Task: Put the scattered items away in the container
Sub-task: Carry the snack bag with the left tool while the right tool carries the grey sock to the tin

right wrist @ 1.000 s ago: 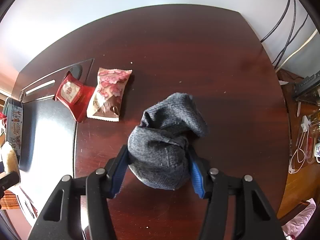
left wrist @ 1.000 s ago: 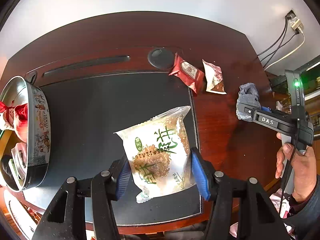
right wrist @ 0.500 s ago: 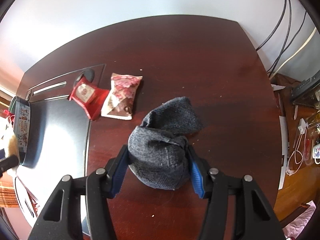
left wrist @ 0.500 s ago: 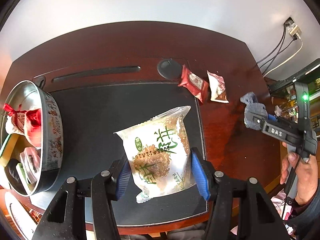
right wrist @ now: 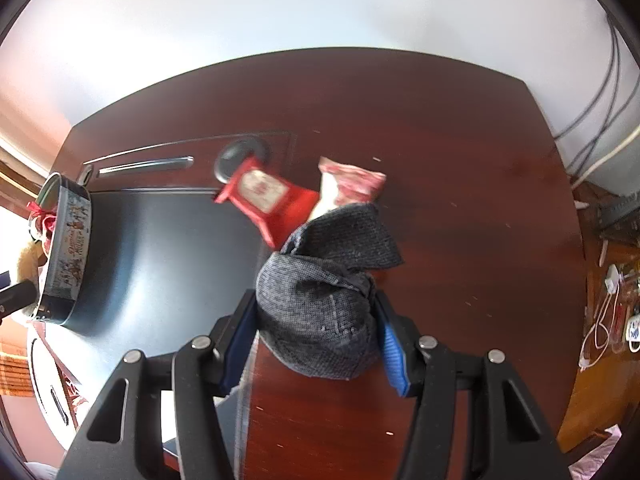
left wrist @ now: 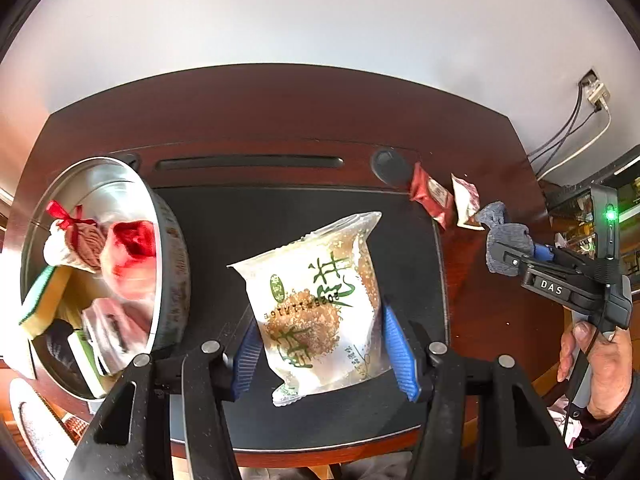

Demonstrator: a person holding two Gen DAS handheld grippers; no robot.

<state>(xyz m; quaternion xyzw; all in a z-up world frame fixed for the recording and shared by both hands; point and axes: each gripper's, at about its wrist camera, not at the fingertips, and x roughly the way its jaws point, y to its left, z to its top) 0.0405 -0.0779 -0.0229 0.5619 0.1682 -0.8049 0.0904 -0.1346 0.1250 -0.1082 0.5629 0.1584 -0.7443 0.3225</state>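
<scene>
**Both grippers loaded, tin to the left**

The clear snack packet with green lettering sits between the blue pads of the left gripper — jaws part-open, pressed on both its sides, packet lifted clear of the black desk mat below. Its crimped top points away from the jaws, tilted right.

The grey knitted sock, bunched up, is pinched between the pads of the right gripper; jaws narrowly set and closed on it, loose cuff flopping past the fingertips. It hangs above the dark wooden desk.

The round metal tin lies left of the left jaws, its open mouth showing a red-ribboned pouch, a yellow-green sponge and other wrapped items — details blurred.

Beyond the sock, ahead of the right jaws, a red sachet and a pink-white sachet lie on the desk, touching each other, partly hidden by the cuff.

A hand grips the right tool's handle, seen from the left wrist view.
</scene>
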